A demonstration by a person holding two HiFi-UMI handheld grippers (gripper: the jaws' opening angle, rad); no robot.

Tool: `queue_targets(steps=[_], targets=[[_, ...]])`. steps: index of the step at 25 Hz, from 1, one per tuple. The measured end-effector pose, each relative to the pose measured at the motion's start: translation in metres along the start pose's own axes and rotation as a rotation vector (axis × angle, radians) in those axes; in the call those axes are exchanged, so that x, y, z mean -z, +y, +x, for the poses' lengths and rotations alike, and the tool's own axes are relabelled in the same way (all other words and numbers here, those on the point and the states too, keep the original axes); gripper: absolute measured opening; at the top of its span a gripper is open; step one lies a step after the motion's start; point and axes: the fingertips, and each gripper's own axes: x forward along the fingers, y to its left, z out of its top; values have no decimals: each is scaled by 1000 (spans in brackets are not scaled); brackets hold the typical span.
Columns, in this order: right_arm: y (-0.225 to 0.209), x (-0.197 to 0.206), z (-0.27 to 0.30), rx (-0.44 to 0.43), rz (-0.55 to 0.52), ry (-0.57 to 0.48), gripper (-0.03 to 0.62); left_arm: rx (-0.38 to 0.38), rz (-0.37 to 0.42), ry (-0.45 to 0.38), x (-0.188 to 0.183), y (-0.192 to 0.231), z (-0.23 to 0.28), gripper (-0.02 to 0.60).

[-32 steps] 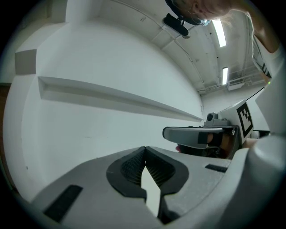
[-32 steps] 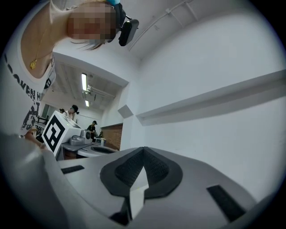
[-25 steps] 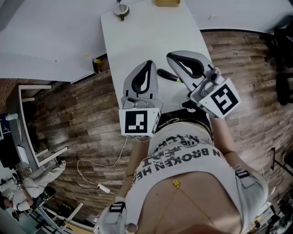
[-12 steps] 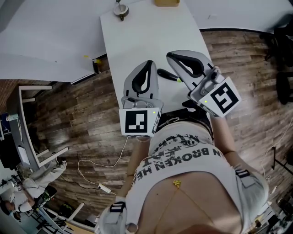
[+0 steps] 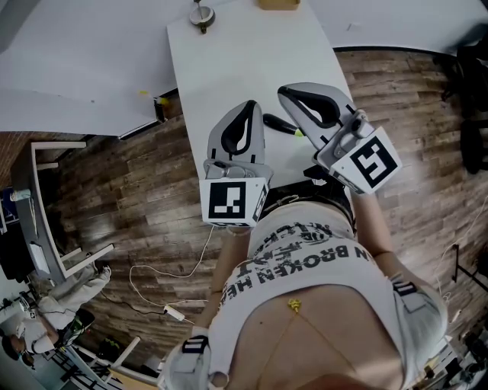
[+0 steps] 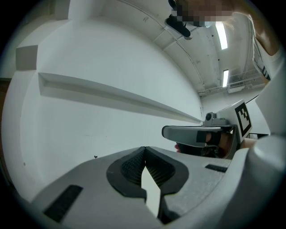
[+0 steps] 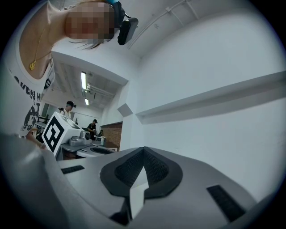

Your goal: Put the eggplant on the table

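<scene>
A dark eggplant (image 5: 277, 123) with a green stem end lies on the white table (image 5: 229, 61), between my two grippers and partly hidden by the right one. In the head view my left gripper (image 5: 248, 108) is just left of it, held level over the table's near part. My right gripper (image 5: 284, 94) is just right of it. Neither touches the eggplant as far as I can see. In the left gripper view the left gripper (image 6: 144, 150) has its pads together with nothing between them. The right gripper (image 7: 143, 150) is likewise shut and empty in the right gripper view.
A small round object (image 5: 202, 16) and a tan box (image 5: 278, 4) stand at the table's far end. Wooden floor surrounds the table, with a white cable and power strip (image 5: 174, 312) on it at the left. Other people stand far off in the right gripper view.
</scene>
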Motion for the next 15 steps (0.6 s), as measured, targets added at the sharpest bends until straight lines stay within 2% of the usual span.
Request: queue_targets(steps=[15], targets=[[1, 2, 3, -36, 7, -9, 8, 1, -1, 16, 6, 3, 3, 6]])
